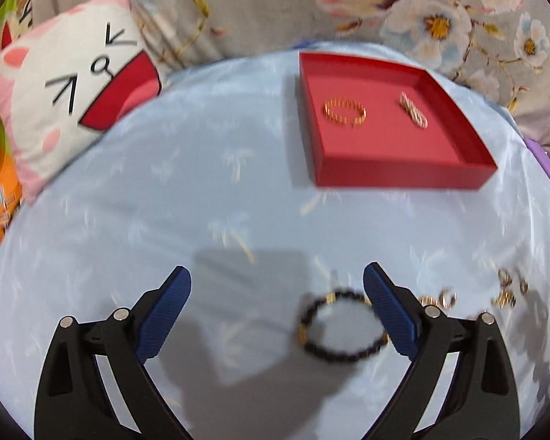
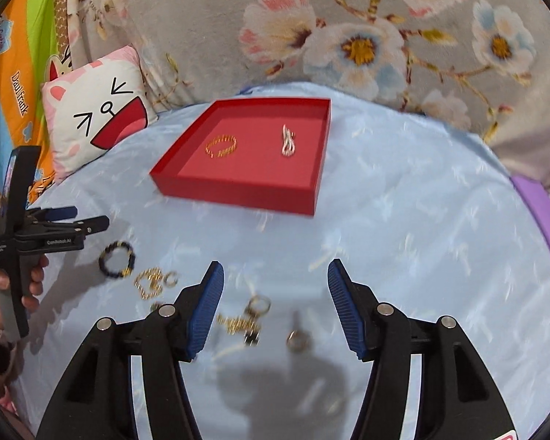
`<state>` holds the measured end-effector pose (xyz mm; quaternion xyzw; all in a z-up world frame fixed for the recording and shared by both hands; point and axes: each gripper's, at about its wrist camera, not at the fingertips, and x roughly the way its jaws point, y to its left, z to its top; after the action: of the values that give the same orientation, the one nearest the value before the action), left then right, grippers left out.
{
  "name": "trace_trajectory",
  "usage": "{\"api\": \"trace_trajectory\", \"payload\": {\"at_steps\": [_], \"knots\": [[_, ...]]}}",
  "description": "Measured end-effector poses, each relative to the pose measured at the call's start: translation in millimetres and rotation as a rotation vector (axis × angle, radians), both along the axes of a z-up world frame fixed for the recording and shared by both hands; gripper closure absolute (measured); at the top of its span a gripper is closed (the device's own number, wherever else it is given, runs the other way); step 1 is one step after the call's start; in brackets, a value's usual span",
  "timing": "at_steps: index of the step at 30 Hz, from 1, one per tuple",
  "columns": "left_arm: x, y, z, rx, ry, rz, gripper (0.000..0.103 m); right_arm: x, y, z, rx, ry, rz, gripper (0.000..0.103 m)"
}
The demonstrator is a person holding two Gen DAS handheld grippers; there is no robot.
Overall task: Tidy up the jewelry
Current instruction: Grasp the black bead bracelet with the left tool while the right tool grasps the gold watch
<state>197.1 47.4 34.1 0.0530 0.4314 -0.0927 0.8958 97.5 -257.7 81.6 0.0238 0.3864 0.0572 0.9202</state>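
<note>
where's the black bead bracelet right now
The black bead bracelet lies on the blue sheet, short of the red tray, beside the open left gripper's right finger.

Light: bright, even, from above behind me | Shadows: my claws' soft grey shapes on the blue sheet [image 1: 238,330] at bottom centre | Blur: motion smear, worst lower frame | Edges: fisheye bending, black vignette corners

On the bed [image 2: 403,220], the far tray [image 2: 238,194] holds 2 bracelets [image 2: 222,146]; loose jewelry [image 2: 238,324] lies near, pillow [image 2: 91,124] far left.
</note>
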Motion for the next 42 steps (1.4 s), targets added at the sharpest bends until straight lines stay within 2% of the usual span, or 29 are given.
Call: {"api": "trace_trajectory", "payload": {"at_steps": [4, 6, 10, 15, 21, 23, 29, 38, 42], "knots": [[-18.1, -3.1, -17.1, 0.053, -0.023, 0.029, 0.013, -18.3, 3.2, -19.1, 0.021, 0.017, -0.015, 0.045], [-21.5, -6.8, -21.2, 0.067, -0.03, 0.026, 0.022, -21.7, 4.5, -26.3, 0.021, 0.02, -0.022, 0.045], [-22.6, -9.4, -33.0, 0.06, -0.005, 0.016, 0.038, -23.9, 6.3, -37.1, 0.032, 0.037, -0.016, 0.045], [-24.1, -11.0, -37.7, 0.039, -0.014, 0.006, 0.044, -24.1, 15.7, -44.9, 0.051, 0.05, 0.041, 0.045], [-31.0, -21.6, -37.4, 0.026, -0.034, -0.059, 0.075, -25.6, 35.2, -51.0, 0.047, 0.062, 0.124, 0.045], [-32.2, -22.8, -36.8, 0.016, -0.034, -0.07, 0.096, -25.9, 40.1, -53.0, 0.053, 0.067, 0.145, 0.045], [-33.8, -12.4, -29.9, -0.111, 0.013, -0.09, 0.096, -23.2, 55.6, -49.7, 0.069, 0.069, 0.218, 0.045], [-55.9, 3.1, -7.9, -0.183, -0.059, -0.081, 0.096, 3.6, 93.3, -50.3, -0.023, 0.064, 0.358, 0.045], [-52.3, 10.6, -15.3, -0.195, -0.035, -0.062, 0.096, 18.0, 101.9, -62.1, -0.043, 0.101, 0.411, 0.045]]}}
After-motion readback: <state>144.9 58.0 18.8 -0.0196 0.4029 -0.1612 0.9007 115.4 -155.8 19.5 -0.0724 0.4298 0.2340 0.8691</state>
